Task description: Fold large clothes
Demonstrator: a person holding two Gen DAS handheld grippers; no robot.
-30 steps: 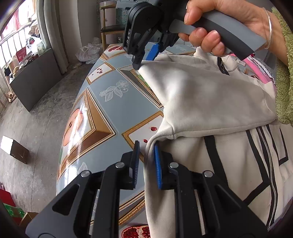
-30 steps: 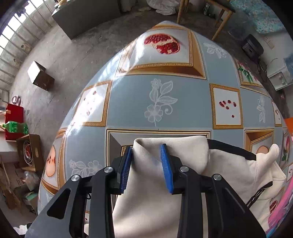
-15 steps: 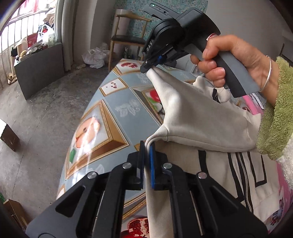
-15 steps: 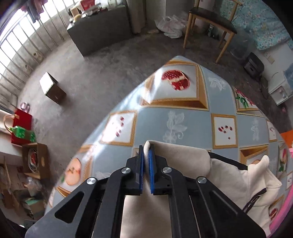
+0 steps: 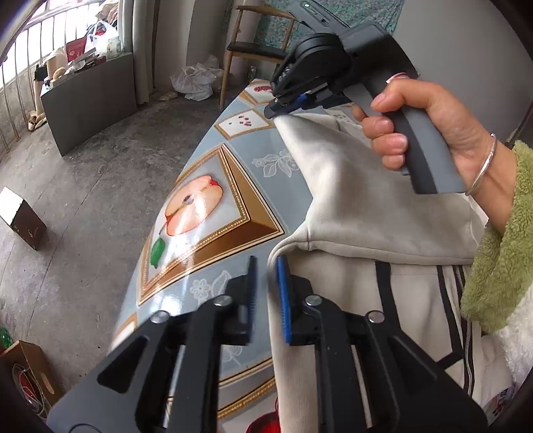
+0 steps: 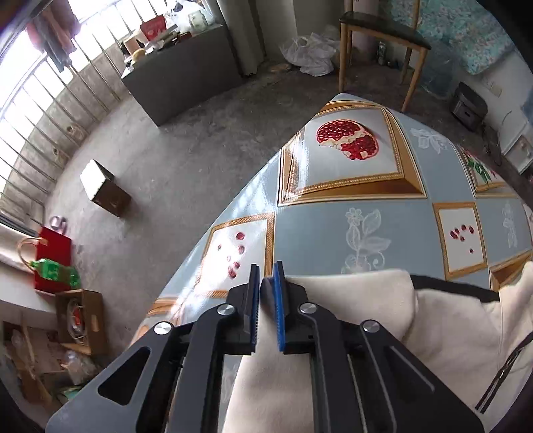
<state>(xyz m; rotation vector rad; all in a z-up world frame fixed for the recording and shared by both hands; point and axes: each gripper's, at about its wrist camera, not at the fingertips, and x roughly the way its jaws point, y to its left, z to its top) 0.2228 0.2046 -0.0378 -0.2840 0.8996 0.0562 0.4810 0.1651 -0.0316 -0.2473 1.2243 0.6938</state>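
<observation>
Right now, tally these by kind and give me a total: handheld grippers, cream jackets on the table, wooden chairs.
Handheld grippers: 2 (left gripper, right gripper)
Cream zip jacket: 1
Wooden chair: 1
Total: 4
</observation>
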